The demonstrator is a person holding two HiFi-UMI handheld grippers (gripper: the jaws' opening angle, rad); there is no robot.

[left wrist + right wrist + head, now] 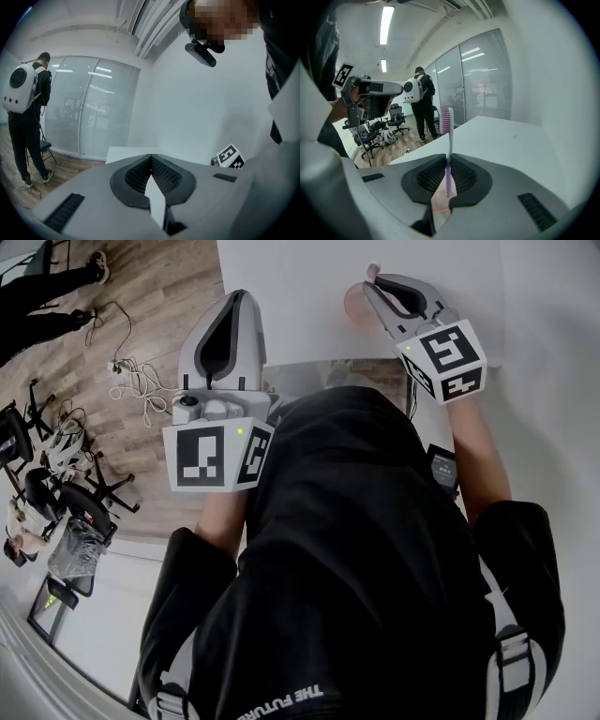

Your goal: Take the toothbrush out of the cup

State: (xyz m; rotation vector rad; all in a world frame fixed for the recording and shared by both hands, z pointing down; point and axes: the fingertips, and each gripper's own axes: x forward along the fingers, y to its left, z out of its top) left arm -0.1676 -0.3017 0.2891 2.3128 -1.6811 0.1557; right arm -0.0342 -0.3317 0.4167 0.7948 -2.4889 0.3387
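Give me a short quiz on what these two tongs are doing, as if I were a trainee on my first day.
1. True or false: the right tongs are shut on the toothbrush.
2. Multiple choice: what do the left tongs hold? A) a cup B) a toothbrush C) nothing, they are shut and empty
3. Short answer: what colour is the table under the cup?

Key: 1 true; 2 C; 3 white.
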